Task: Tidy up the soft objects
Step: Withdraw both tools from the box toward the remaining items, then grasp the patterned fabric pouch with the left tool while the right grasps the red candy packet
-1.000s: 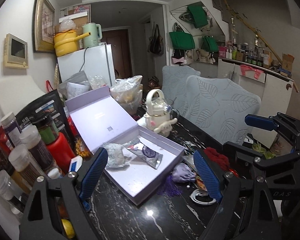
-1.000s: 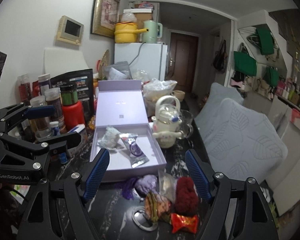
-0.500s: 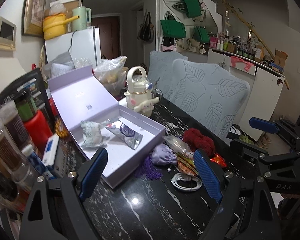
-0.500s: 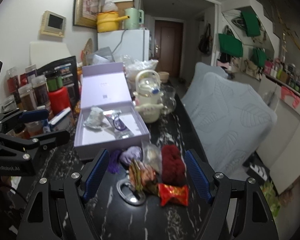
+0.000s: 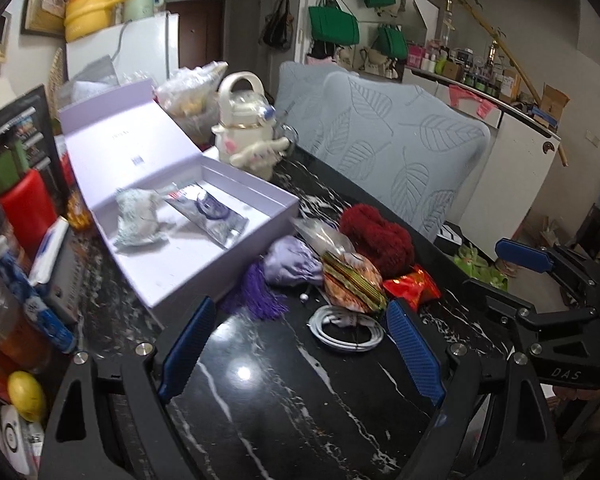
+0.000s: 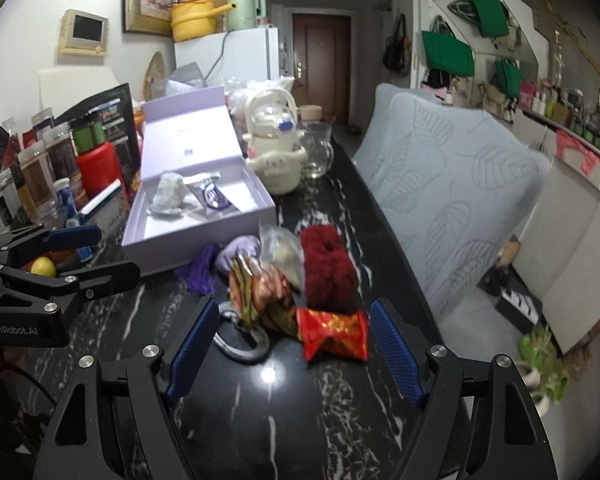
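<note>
Left gripper: jaws wide apart, empty, above the table. Right gripper: likewise spread, grasping nothing. Soft items lie just beyond: red pouch, maroon scrunchie, beside the box.

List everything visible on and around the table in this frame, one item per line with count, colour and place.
Open cardboard gift box: 1, lilac, left of centre on the black marble table.
Wrapped soft items in the box: 2, pale grey-green bundle and clear purple-printed packet.
Drawstring pouch with tassel: 1, lilac and purple, in front of the box.
Fluffy knit piece: 1, dark red, right of the pouch.
Patterned fabric pouch: 1, orange-gold, middle of the pile.
Foil packet: 1, red, nearest the right gripper.
Coiled cable: 1, white, near edge.
Ceramic teapot: 1, cream, behind the box.
Jars and bottles: several, mixed, far left.
Left gripper: open.
Right gripper: open.
</note>
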`<state>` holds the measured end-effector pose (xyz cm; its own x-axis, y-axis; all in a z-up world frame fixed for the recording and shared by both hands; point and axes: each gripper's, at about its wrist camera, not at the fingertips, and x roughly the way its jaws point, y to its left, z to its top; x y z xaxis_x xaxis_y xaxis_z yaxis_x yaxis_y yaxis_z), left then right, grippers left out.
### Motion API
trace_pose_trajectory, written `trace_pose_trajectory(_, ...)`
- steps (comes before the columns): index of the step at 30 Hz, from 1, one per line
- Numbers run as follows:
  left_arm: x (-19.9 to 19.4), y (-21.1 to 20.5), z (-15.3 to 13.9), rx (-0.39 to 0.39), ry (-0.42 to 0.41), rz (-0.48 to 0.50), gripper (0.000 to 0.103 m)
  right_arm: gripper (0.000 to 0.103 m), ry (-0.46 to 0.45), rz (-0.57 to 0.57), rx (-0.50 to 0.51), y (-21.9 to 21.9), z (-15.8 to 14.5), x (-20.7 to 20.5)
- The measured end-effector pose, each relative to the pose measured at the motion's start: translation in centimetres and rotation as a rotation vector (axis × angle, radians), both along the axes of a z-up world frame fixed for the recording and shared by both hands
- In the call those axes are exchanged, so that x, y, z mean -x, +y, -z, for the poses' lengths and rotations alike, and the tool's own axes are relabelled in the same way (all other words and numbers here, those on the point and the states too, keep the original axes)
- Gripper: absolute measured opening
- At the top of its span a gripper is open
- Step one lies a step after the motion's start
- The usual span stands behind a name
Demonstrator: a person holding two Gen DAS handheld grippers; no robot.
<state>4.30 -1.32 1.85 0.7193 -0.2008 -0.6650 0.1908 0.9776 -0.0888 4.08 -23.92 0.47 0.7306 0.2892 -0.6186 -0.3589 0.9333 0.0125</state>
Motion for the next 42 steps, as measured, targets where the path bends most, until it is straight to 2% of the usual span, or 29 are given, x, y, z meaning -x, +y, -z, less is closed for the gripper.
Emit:
trace_pose_trajectory(5, -1.1, -0.9, 1.6, 0.028, 0.047, 0.023, 0.088, 0.079, 0.037, 0.014, 0.001, -1.0, 1.7, -0.6)
trace_pose_trajectory(15, -3.6, -3.2, 4.0, 0.024, 0.12, 0.065, 0.088, 0.079, 0.104, 0.033, 0.011, -2.8, 4.5, -2.8)
trace_pose_trajectory(28, -7.4, -5.7, 5.9, 0.064, 0.169, 0.098, 0.088, 0.079, 0.153, 0.037, -0.018, -5.1, 6.6, -5.6)
trace_pose_trajectory(36, -10.0, -7.1, 8.2, 0.047, 0.235, 0.1, 0.088, 0.082, 0.194, 0.027, -0.031, -6.0, 8.0, -7.3)
trace_pose_trajectory(42, -11.1, -7.4, 9.5, 0.078, 0.28, 0.105, 0.088, 0.082, 0.222, 0.031, -0.053, -6.6, 8.7, -7.9)
